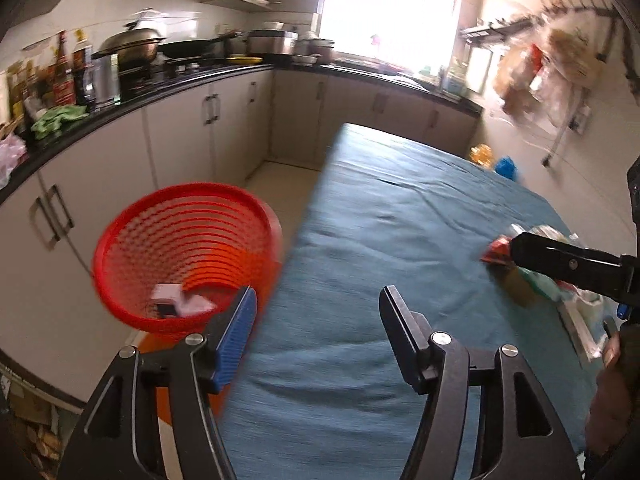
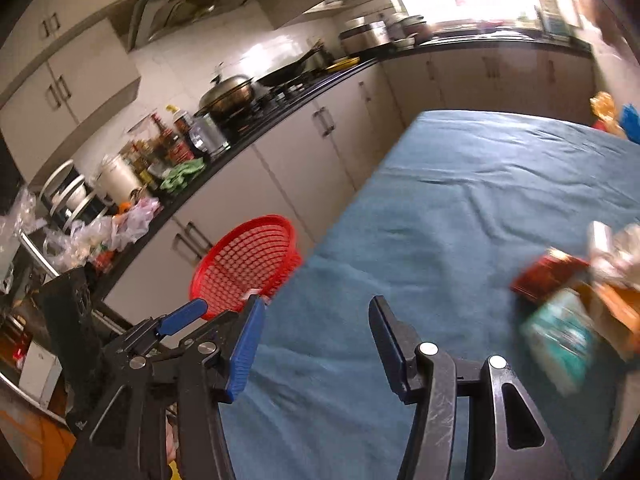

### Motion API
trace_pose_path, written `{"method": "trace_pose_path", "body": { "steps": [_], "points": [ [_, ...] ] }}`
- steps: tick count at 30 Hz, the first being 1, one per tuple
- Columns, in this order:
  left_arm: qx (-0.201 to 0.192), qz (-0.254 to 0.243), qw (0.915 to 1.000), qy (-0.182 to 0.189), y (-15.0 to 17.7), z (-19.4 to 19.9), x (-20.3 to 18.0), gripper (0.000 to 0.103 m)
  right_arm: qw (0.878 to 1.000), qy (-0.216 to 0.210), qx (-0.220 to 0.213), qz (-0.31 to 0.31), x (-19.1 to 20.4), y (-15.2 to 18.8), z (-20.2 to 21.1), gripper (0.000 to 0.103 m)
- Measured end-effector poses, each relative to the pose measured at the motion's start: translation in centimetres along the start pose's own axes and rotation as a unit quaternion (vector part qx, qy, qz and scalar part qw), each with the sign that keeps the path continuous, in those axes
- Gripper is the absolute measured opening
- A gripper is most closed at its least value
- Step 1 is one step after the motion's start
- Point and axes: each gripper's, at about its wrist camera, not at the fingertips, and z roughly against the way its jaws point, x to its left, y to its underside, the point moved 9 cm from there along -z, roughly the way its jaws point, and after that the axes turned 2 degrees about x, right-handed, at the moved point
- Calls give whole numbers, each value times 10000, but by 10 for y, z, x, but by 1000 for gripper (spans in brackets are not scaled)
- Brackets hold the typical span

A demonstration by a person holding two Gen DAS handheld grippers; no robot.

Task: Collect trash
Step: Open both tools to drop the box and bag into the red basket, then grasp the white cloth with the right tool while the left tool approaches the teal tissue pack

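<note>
My left gripper (image 1: 316,300) hung with its jaws parted and nothing between them, over the near edge of the blue-clothed counter (image 1: 400,208). My right gripper (image 2: 316,312) was released the same way, bare cloth showing through its gap.

Just past the counter's left edge stood the red mesh basket (image 1: 188,248), lower than the counter top. In its bottom lay a small white carton (image 1: 170,300) and some pale crumpled paper; any printing on them was too blurred to read.

On the counter's right side, further in from my jaws, sat the trash pile (image 2: 568,296): a red wrapper (image 2: 544,276), a teal-and-white packet (image 2: 560,332), an orange-brown piece and clear crinkled plastic. Lettering showed on the packets, but motion blur smeared it beyond reading. In the left wrist view the dark body of my right gripper crossed in front of that pile.

Beyond the counter's far left side ran the kitchen worktop (image 1: 168,92), with bottles (image 1: 64,76) bearing red labels I could not make out, a green cloth (image 1: 60,118) and a lidded wok (image 1: 130,42). Farthest off was the bright window (image 1: 388,8).
</note>
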Motion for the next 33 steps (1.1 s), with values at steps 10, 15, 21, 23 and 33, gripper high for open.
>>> {"method": "trace_pose_path", "body": {
  "steps": [10, 15, 21, 23, 33],
  "points": [
    [314, -677, 9958, 538, 16, -15, -105, 68, 9928, 588, -690, -781, -104, 28, 106, 63],
    [428, -1010, 9914, 718, 20, -22, -149, 76, 9794, 1120, -1084, -1286, -162, 42, 160, 68],
    [394, -1253, 9883, 776, 10, -30, -182, 87, 9512, 1935, -1380, -1969, -242, 58, 208, 75],
    [459, -1205, 9879, 860, 5, -35, -190, 87, 9457, 1940, -1381, -2214, -257, 60, 211, 75],
    [771, -563, 9882, 1199, -14, -61, -196, 88, 9413, 1747, -939, -2732, -295, 73, 181, 75]
  ]
}}
